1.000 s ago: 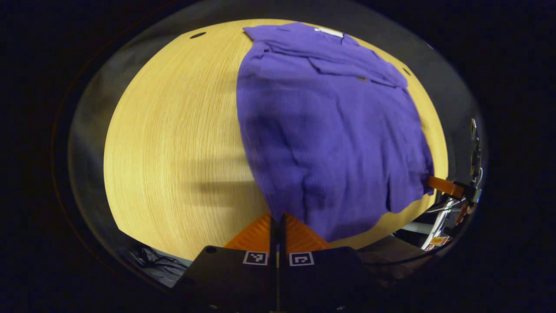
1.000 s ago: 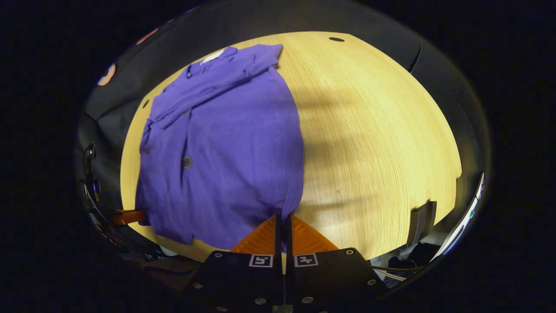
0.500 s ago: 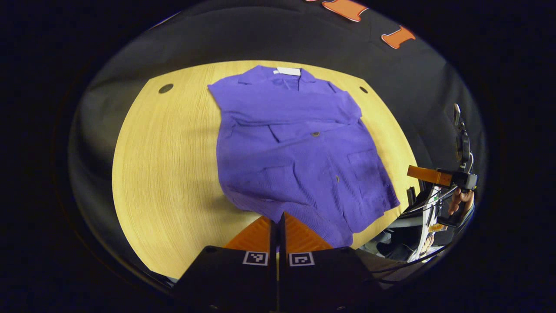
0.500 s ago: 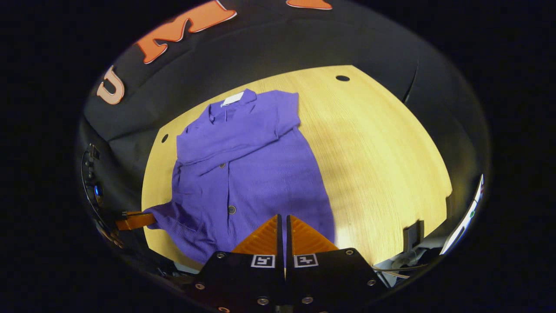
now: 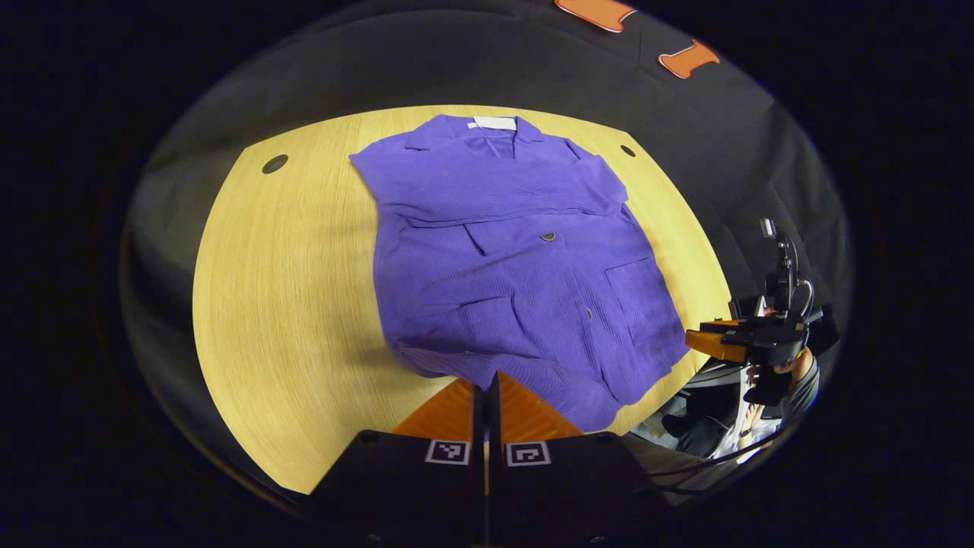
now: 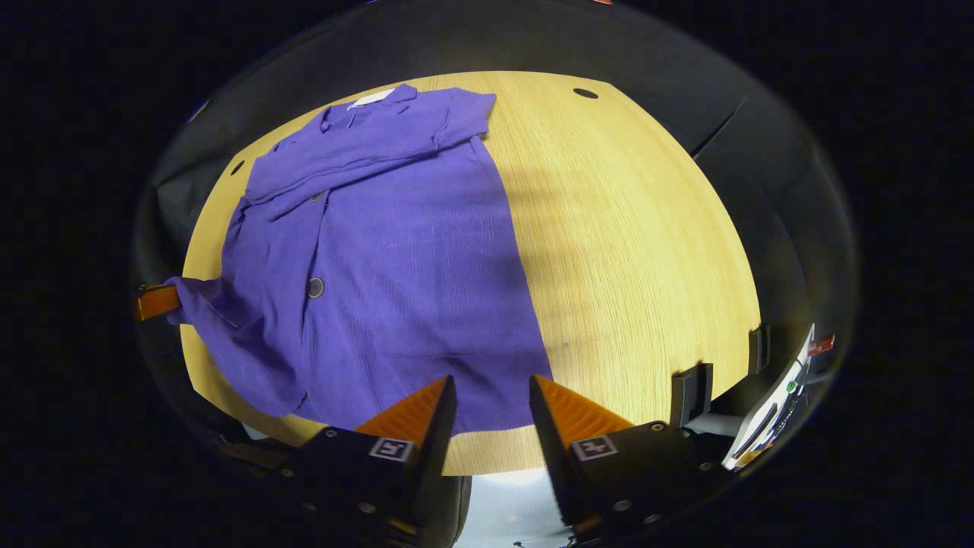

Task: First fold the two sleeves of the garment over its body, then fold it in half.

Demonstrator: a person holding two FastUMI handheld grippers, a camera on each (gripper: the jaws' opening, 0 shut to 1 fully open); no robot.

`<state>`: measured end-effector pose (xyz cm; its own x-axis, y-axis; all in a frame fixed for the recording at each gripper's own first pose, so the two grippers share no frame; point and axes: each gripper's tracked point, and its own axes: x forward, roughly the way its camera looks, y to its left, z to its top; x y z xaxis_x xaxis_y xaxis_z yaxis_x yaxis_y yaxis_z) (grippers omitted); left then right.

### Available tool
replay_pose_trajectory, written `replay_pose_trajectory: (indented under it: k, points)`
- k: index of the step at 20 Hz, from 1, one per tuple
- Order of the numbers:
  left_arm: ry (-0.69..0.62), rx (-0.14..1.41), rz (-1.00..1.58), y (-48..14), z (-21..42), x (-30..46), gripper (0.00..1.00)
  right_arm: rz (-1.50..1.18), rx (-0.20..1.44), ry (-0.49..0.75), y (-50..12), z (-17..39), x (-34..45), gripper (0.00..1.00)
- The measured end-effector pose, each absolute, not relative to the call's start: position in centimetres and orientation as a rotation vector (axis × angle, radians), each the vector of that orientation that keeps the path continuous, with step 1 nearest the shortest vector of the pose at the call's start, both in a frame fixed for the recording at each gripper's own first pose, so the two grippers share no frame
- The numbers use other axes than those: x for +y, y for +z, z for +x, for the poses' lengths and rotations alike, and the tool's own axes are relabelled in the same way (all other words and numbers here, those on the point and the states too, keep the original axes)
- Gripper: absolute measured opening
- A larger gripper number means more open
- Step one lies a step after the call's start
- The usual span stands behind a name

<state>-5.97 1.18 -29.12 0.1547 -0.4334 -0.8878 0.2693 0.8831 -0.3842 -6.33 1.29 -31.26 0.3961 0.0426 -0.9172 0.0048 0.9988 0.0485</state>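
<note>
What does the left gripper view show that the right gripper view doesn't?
Left gripper view: a hand holding the right gripper beside the table's edge, and a patch pocket. Right gripper view: that gripper's fingers spread open, plus dark fittings on the table's edge. Both: the purple garment, sleeves folded across its chest, on the wooden table, the left gripper pinching its hem.

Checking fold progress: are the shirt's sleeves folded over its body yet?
Folded: both sleeves lie across the purple shirt's chest.
</note>
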Motion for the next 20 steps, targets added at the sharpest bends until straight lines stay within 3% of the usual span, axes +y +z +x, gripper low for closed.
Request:
replay_pose_trajectory:
  k: [2, 4, 11, 13, 16, 20]
  points:
    - [-0.478, 1.337, -0.156, -29.3, -6.4, 1.1, 0.04, 0.019, 1.173, 0.025, -32.5, -6.0, 0.2, 0.87]
    - [-0.457, 1.349, -0.162, -29.4, -6.9, 1.1, 0.03, 0.022, 1.209, 0.036, -34.1, -6.1, 0.0, 0.94]
    - [-0.39, 1.379, -0.19, -29.9, -7.5, 1.6, 0.04, 0.079, 1.279, 0.046, -36.0, -6.7, -0.3, 0.94]
    - [-0.384, 1.385, -0.202, -30.1, -7.6, 1.4, 0.03, 0.094, 1.28, 0.042, -36.1, -6.7, -0.3, 0.83]
    - [-0.391, 1.387, -0.199, -30.3, -7.6, 1.1, 0.04, 0.179, 1.257, -0.002, -35.9, -6.0, 0.3, 0.02]
    - [-0.391, 1.374, -0.186, -29.9, -7.6, 1.6, 0.04, 0.275, 1.207, 0.095, -32.5, -4.1, 3.2, 0.03]
